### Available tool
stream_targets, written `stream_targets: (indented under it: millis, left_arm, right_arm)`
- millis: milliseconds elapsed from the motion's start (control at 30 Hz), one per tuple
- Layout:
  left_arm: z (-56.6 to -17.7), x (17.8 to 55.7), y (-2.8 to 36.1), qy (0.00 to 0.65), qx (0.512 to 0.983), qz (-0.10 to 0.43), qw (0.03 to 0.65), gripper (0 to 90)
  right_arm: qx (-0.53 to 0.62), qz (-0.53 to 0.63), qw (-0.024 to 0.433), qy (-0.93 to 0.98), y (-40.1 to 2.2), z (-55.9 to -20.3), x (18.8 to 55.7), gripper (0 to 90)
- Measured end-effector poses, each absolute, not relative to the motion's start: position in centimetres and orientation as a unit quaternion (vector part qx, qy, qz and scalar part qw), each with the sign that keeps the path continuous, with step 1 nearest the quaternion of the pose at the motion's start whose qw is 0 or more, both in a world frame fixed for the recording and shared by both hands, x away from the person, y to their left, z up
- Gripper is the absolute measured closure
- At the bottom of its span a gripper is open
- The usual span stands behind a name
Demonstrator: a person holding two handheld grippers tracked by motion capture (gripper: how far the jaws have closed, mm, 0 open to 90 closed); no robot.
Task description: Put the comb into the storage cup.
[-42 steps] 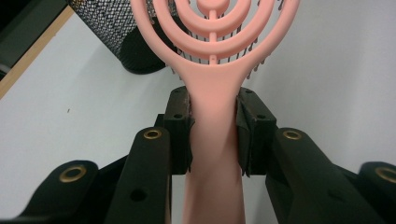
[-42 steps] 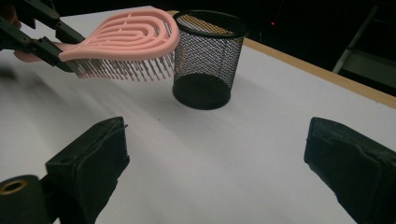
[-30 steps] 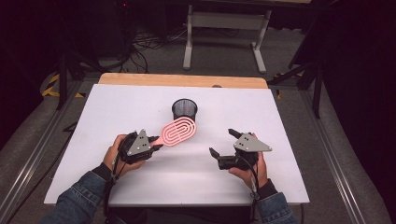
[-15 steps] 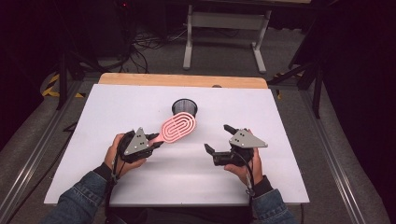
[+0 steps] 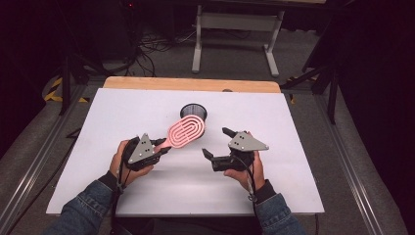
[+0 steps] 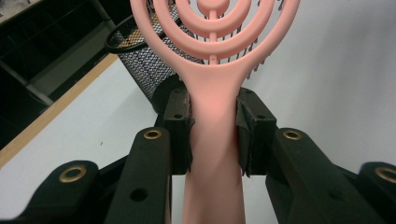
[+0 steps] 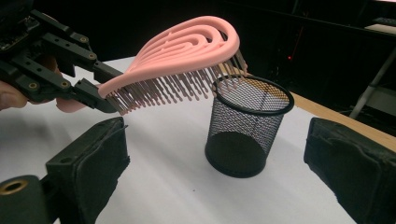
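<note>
I had one pink plastic hairbrush (image 5: 186, 132), its oval head cut into looping open ribs, with rows of thin bristles beneath; my left hand-held gripper (image 5: 164, 145) was clamped on its smooth handle, both black pads pressed against it, and held the head raised over the white desk (image 5: 293, 161), its tip above the rim of the one black wire-mesh cup (image 5: 194, 112), round and upright; my right hand-held gripper (image 5: 215, 142) had its jaws wide apart, holding nothing, near the brush and not touching it.
</note>
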State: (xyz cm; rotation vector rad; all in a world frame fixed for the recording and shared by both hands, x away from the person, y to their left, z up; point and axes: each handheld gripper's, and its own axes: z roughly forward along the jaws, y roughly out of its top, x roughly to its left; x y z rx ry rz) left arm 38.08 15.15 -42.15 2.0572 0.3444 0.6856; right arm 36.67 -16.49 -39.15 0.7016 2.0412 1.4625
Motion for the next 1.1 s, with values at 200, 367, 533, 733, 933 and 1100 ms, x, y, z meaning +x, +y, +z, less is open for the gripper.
stream_targets:
  millis: [200,367,533,733,933,1100]
  left_arm:
    - [-42.0,37.8,15.1,0.143,0.826,0.287,0.464,69.7]
    - [-42.3,37.4,14.6,0.148,0.815,0.294,0.477,69.8]
    - [-42.4,37.0,14.3,0.154,0.804,0.3,0.49,69.7]
    - [-42.6,36.8,14.0,0.158,0.799,0.305,0.493,69.7]
    - [-42.8,36.7,13.8,0.161,0.799,0.307,0.492,69.7]
    - [-43.1,36.5,13.4,0.166,0.796,0.308,0.494,69.7]
  right_arm:
    - [0.262,0.559,0.254,0.745,-16.1,-38.9,36.7,6.9]
    - [0.275,0.566,0.235,0.741,-15.2,-38.8,37.0,9.1]
    - [0.275,0.566,0.22,0.745,-14.2,-38.9,37.3,9.8]
    - [0.29,0.573,0.187,0.743,-13.5,-38.9,37.8,10.8]
    - [0.301,0.577,0.158,0.743,-12.7,-39.2,38.1,14.1]
    - [0.306,0.58,0.146,0.741,-12.1,-39.3,38.4,16.9]
